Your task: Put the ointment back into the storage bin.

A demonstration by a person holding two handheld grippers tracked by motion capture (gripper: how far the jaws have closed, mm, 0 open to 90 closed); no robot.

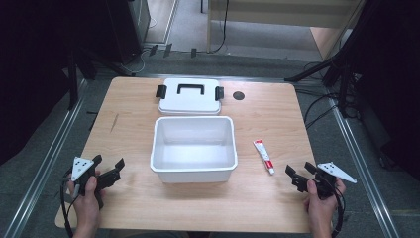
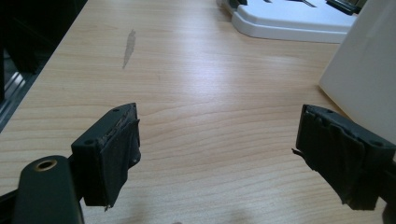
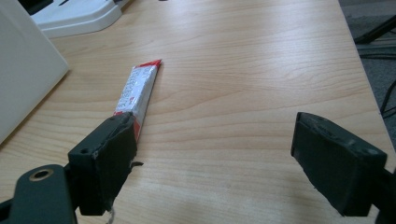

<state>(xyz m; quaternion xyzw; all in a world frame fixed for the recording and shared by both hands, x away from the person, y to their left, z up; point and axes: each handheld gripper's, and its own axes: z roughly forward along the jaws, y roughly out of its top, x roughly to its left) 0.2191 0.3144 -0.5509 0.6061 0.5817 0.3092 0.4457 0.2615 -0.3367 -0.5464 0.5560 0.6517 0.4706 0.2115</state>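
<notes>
The right tongs (image 1: 299, 177) hovered low over the near right part of the bench (image 1: 133, 109), held in the person's right hand (image 1: 321, 201), and their jaws stood spread wide with nothing between them. In the right gripper view the right tongs (image 3: 212, 158) pointed up the bench, and the tube (image 3: 137, 95), white with red ends and small print, lay flat on the wood just ahead of the left jaw in that picture; its near end was hidden behind that jaw's tip, so whether the two touched could not be told. The tube lay off to that side of the gap, not inside it. From the high view the tube (image 1: 264, 156) lay just beyond and a little inward of the right tongs, slanted, between them and the white box (image 1: 193, 171).

The left tongs (image 1: 110, 168), held in the left hand (image 1: 85, 206), sat over the near left part of the bench, well apart from the tube, with the box between. In the left gripper view the left tongs (image 2: 217, 154) were likewise spread, bare wood in the gap.

The open white box stood at the middle of the bench, and its lid (image 1: 189, 104) with black handle and clasps lay just behind it.
</notes>
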